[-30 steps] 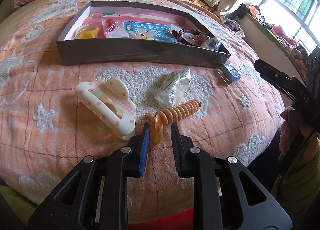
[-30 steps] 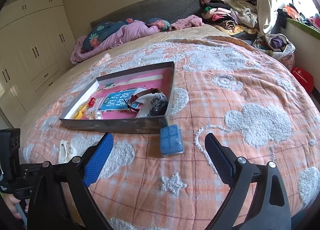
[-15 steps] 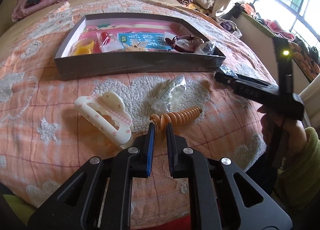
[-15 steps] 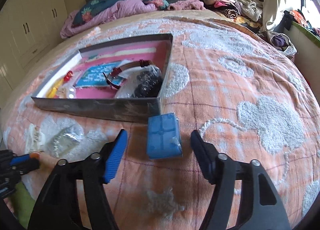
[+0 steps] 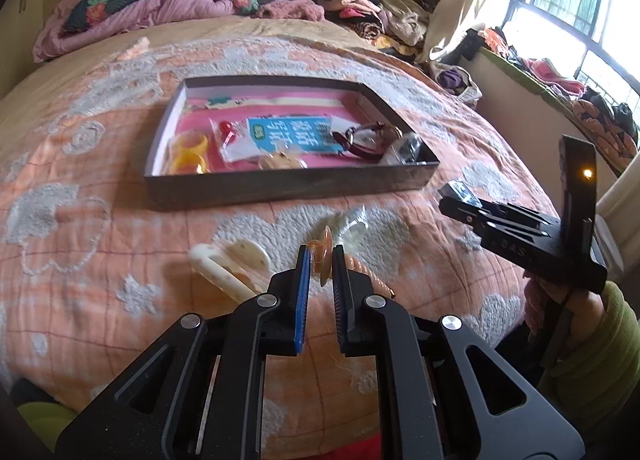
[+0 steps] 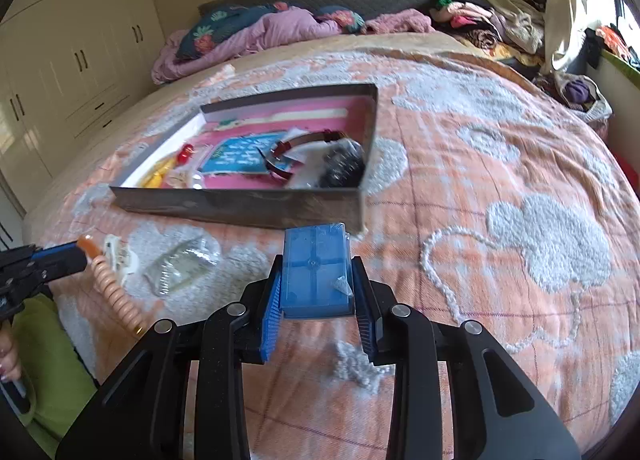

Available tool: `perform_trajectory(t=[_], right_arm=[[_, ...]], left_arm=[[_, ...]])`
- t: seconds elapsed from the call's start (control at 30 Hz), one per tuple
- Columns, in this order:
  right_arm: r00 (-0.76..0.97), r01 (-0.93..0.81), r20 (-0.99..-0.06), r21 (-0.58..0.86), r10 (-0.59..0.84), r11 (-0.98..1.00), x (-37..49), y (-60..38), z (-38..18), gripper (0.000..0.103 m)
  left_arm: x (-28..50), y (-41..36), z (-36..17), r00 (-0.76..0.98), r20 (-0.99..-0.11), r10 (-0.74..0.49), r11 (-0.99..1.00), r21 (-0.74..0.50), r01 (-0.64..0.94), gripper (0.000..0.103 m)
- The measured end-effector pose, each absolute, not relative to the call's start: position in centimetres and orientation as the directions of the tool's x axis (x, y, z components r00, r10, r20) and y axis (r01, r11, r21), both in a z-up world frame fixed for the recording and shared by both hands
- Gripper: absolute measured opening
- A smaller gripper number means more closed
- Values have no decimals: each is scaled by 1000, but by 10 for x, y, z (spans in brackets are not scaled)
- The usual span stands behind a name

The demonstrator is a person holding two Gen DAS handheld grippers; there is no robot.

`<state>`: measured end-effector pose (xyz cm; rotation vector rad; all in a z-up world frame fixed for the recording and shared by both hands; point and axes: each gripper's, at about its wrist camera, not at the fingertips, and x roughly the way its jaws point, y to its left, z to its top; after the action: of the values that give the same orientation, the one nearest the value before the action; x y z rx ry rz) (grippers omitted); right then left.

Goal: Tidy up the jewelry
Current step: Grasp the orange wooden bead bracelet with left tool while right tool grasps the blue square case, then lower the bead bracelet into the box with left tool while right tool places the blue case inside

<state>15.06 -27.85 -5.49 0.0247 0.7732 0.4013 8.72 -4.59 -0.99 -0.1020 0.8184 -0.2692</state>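
Note:
My left gripper (image 5: 320,254) is shut on one end of an orange spiral hair tie (image 5: 370,274) and holds it just above the bedspread; the coil (image 6: 116,288) hangs down from the tip. My right gripper (image 6: 316,264) straddles a small blue plastic box (image 6: 316,276) lying in front of the grey tray (image 6: 240,207). Its jaws are closing and both pads touch the box's sides. The left wrist view shows that gripper (image 5: 454,201) over the box (image 5: 460,188), at the near right corner of the tray (image 5: 280,183).
A white claw clip (image 5: 236,264) and a clear plastic bag (image 5: 352,227) lie on the bedspread before the tray. The tray holds yellow rings (image 5: 190,151), a blue card (image 5: 292,131) and a dark red band (image 5: 360,141). Bedding and clothes are piled at the headboard.
My left gripper has closed on the orange hair tie and lifted its end off the bed. My right gripper has come down over the blue box and its jaws have narrowed onto it.

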Motion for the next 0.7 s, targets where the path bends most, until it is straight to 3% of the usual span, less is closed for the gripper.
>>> perform_trajectory(t=[0.7], right_arm=[[696, -423, -573, 161, 433, 892, 127, -258, -3, 31]], left_arm=[[113, -19, 39, 745, -634, -208, 977, -165, 132, 5]])
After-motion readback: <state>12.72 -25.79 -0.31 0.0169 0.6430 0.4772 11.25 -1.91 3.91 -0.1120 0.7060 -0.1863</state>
